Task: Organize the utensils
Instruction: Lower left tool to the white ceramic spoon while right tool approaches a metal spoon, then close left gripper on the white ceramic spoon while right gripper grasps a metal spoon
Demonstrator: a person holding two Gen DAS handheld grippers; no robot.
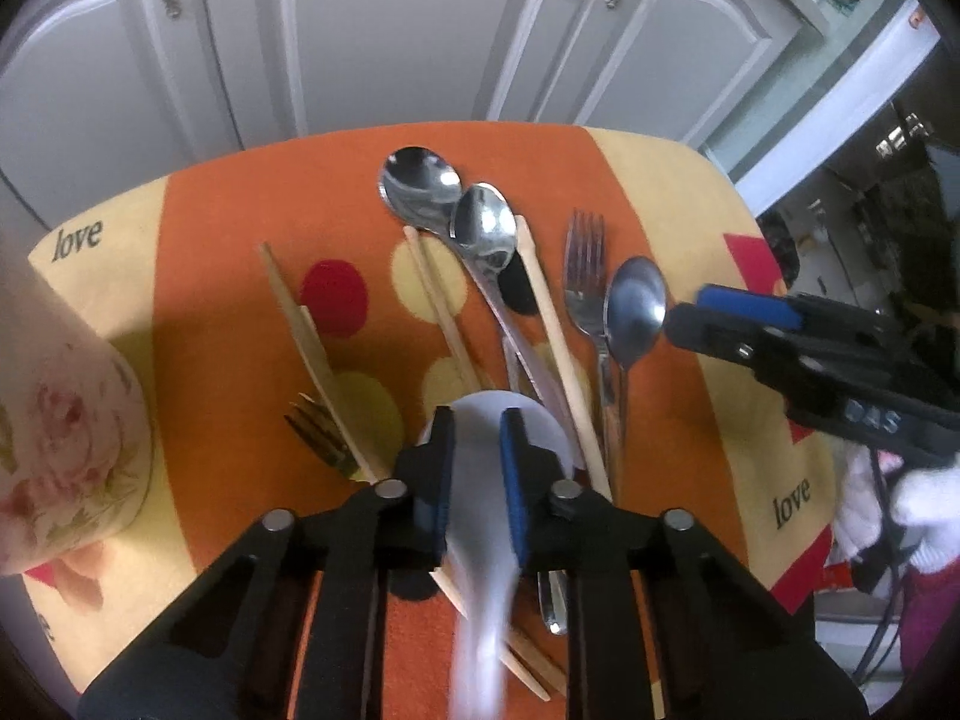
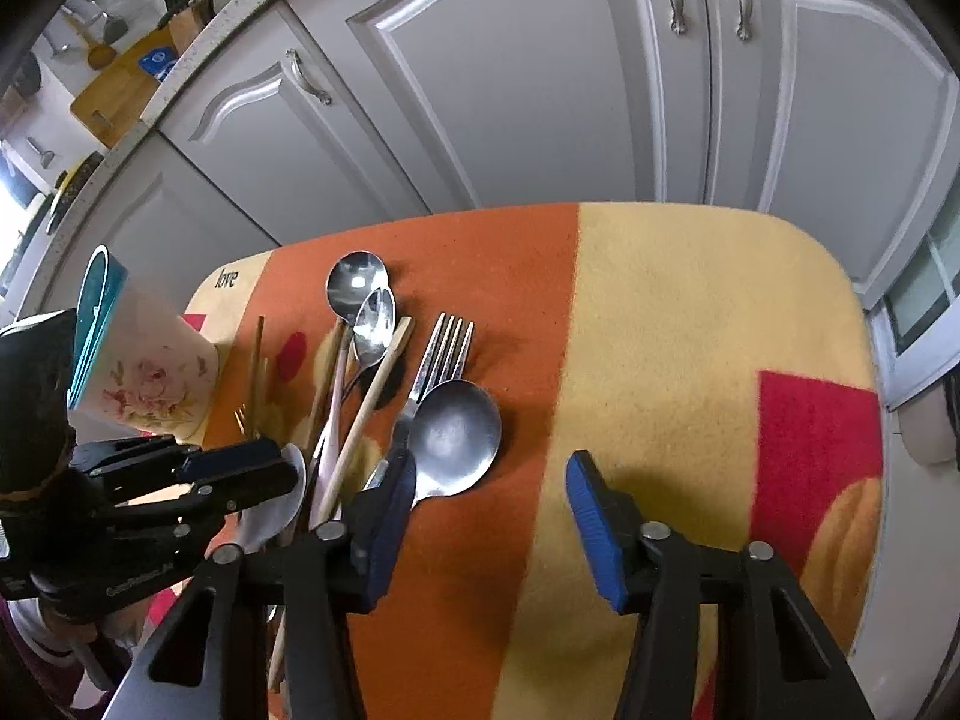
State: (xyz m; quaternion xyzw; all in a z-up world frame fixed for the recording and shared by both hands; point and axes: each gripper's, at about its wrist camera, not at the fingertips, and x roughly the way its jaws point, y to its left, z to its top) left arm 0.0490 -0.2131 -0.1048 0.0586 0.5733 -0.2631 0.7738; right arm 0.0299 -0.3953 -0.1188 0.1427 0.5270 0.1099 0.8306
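White spoon [image 1: 492, 480] sits gripped in left tool [image 1: 477, 450]; right-wrist view alone shows right tool [image 2: 489, 516] wide open, empty.

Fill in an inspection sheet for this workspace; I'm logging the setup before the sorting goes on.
Surface: orange and yellow patterned cloth printed "love", covering the table.
Job's things: metal spoons, a silver fork, a small gold fork, wooden chopsticks and a white spoon, lying in a loose overlapping pile.
Clutter: floral cup at the left edge of the cloth.
Grippers: left claw closed on the white spoon; right claw open, empty, above the cloth beside a large metal spoon.
Cables: dark cables hang behind the right claw.
Surroundings: grey cabinet doors; countertop with a cutting board.
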